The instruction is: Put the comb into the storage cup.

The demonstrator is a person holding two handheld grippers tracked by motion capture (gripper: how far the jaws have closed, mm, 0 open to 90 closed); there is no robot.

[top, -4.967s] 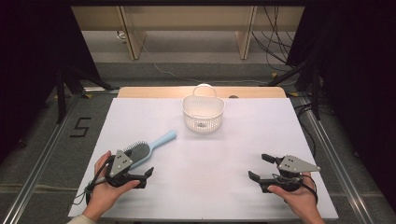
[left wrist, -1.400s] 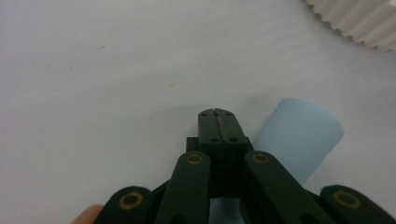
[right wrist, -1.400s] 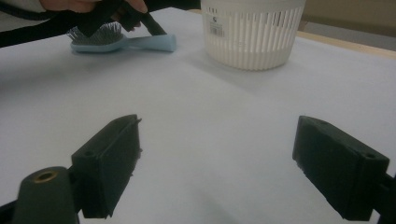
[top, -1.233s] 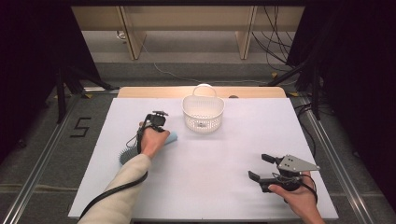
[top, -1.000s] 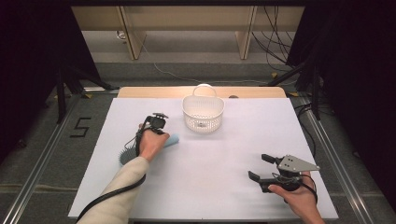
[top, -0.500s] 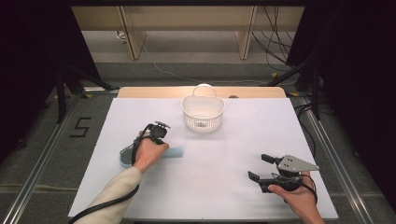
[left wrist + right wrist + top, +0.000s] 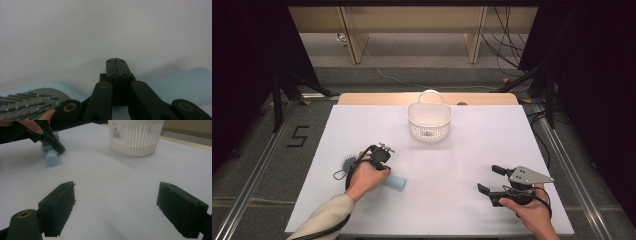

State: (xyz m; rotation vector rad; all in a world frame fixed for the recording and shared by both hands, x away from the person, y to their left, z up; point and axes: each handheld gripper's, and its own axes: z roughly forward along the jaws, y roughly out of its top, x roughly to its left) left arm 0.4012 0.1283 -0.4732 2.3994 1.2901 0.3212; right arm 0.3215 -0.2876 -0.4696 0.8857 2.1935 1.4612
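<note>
Pale-blue hairbrush (image 7: pixel 384 177) lies on white table (image 7: pixel 462 150), left of centre, handle end toward middle, bristle head (image 7: pixel 346 164) toward left edge. My left gripper (image 7: pixel 382 156) sits on brush, jaws pressed together; in left gripper view I see tips meeting with handle (image 7: pixel 185 85) on one side and bristles (image 7: pixel 30 102) on other, nothing pinched that I can tell. My right gripper (image 7: pixel 494 180) rests low near right front, jaws spread wide, empty. White slatted basket (image 7: pixel 429 121) stands at far centre, well apart from brush.

The light-blue hairbrush (image 7: pixel 393 181) lies flat, seemingly bristles up, on the white table's left-front part.
</note>
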